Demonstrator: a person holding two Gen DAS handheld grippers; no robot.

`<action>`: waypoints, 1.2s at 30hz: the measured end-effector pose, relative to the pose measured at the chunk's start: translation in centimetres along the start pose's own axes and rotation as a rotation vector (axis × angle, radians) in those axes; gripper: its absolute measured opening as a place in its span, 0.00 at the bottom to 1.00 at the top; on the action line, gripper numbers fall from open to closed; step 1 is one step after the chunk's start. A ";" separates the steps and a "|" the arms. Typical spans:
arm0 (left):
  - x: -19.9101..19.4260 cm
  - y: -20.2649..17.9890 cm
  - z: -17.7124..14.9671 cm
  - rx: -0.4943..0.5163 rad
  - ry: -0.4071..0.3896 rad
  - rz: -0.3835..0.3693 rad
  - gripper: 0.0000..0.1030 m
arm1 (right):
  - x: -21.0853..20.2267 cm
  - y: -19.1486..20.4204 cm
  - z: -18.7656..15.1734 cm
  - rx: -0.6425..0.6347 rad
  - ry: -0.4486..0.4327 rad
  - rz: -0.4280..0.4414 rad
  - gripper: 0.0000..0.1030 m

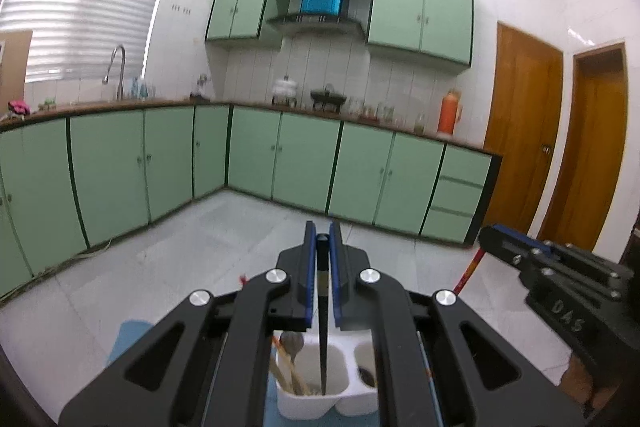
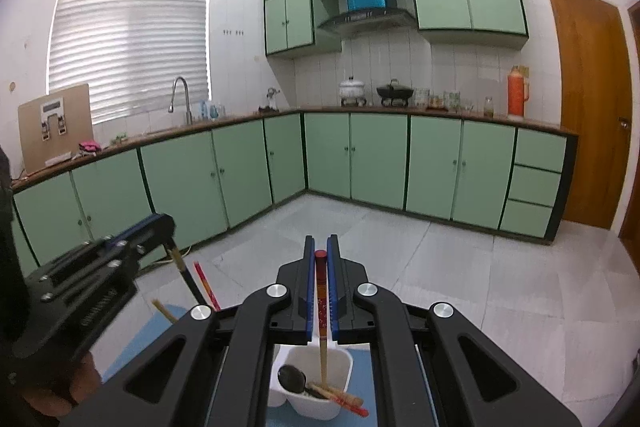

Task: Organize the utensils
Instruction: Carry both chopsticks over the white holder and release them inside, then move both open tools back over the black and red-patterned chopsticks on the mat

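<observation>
In my left wrist view, the lower middle of the frame holds a white two-compartment holder [image 1: 312, 407] standing on a blue mat [image 1: 128, 339]. Its left compartment carries a dark spoon [image 1: 291, 341] and a few pale wooden sticks leaning to the left; I cannot count those exactly. The right compartment shows only a dark patch at its bottom that I cannot make out. My left fingers [image 1: 322, 239] are clamped shut on one black chopstick [image 1: 323, 327], which hangs nearly upright with its tip down inside the left compartment. At the right edge of that frame my other tool holds a red stick slanting downward. In my right wrist view, at the left edge, the left tool appears with the black chopstick dropping from it, and beside it one red stick [image 2: 206, 285] and one pale stick [image 2: 164, 310] lean out over the mat. In the lower middle, the holder [image 2: 344, 363] shows one compartment with the dark spoon [image 2: 291, 378] and two red-and-tan chopsticks [image 2: 342, 397] lying across its front rim. My right fingers [image 2: 321, 247] are closed tight on one red patterned chopstick [image 2: 321, 303], its tan tip down in that same compartment.
</observation>
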State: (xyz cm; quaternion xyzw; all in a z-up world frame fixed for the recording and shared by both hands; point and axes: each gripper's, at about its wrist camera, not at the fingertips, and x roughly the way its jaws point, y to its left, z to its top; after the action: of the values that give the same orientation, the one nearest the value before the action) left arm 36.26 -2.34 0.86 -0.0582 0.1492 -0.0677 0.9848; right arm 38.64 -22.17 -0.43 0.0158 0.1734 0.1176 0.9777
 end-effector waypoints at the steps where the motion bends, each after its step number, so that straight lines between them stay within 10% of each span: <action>1: 0.4 0.2 -0.5 0.001 0.015 0.000 0.06 | 0.2 0.0 -0.4 0.000 0.008 0.000 0.06; 7: 1.3 1.4 -2.2 -0.002 0.080 0.006 0.09 | 0.6 0.1 -2.3 0.000 0.053 0.008 0.07; 26: -9.1 1.8 -5.0 0.037 0.045 -0.013 0.73 | -9.8 -0.1 -5.6 0.020 -0.035 -0.031 0.60; 36: -13.6 3.1 -11.6 0.061 0.182 0.008 0.85 | -13.9 0.8 -12.6 0.059 0.059 -0.062 0.77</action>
State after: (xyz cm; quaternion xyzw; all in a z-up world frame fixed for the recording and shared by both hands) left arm 20.21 1.66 -6.68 -0.0212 0.2363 -0.0732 0.9687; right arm 21.49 -24.77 -7.51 0.0355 0.2059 0.0825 0.9745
